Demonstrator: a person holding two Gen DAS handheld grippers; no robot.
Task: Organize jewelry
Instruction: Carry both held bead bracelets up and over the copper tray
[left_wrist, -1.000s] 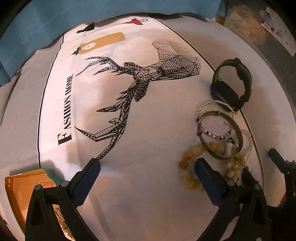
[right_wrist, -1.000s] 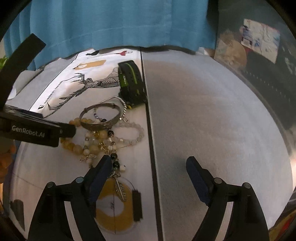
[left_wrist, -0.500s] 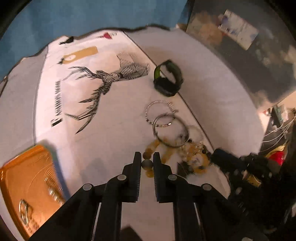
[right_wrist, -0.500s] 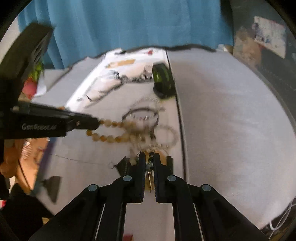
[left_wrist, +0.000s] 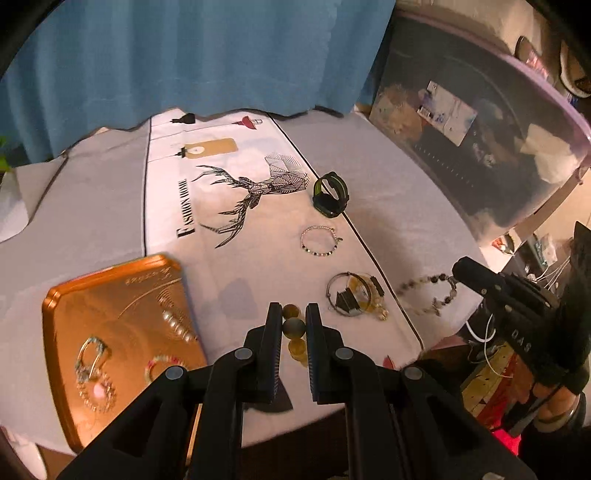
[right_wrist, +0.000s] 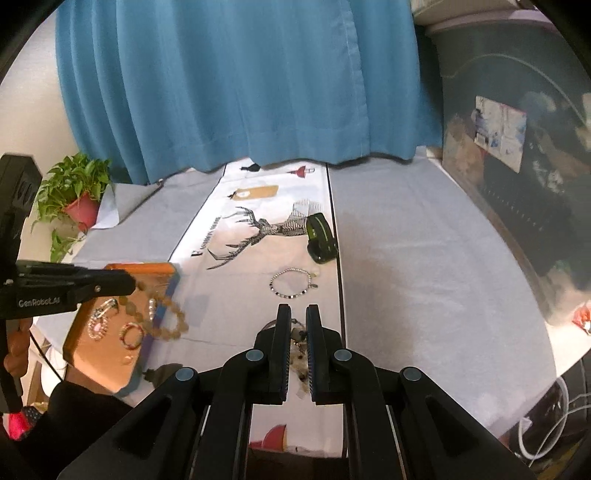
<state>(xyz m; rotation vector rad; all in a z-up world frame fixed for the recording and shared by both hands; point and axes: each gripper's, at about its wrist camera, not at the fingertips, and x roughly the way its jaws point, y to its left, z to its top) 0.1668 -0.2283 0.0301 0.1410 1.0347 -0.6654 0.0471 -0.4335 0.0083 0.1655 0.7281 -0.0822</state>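
The left gripper (left_wrist: 291, 326) is clamped on a string of round yellow-brown beads (left_wrist: 294, 328), and the loop hangs in the air over the flat orange metal tray (left_wrist: 110, 295). The right gripper (right_wrist: 296, 334) is pinched on a thin bracelet of small grey and dark beads with a charm (left_wrist: 430, 290), which dangles off the near-right side of the tray, past the black line on the cloth. Both grippers closed within the last second, and each now has jewelry between its jaws. The tray lies on the white table cloth with the black deer drawing (left_wrist: 251, 199). It already holds some jewelry: a row of white pearls (left_wrist: 179, 326), a small pink and white bead ring (left_wrist: 160, 367) and a loopy gold and pale piece (left_wrist: 92, 373). So I think part of the job is done. Some things are left on the cloth to the right of the tray: a thin silver bracelet with dark beads (left_wrist: 319, 240), a plain silver bangle (left_wrist: 349, 293) lying on a yellow round print next to a small gold piece I cannot make out, and, far from the tray by the deer's head, a black and green watch band (left_wrist: 330, 194). I guess the two held strings go into the tray first, then these last pieces. The hanging beads may swing, so they should be set down slowly.
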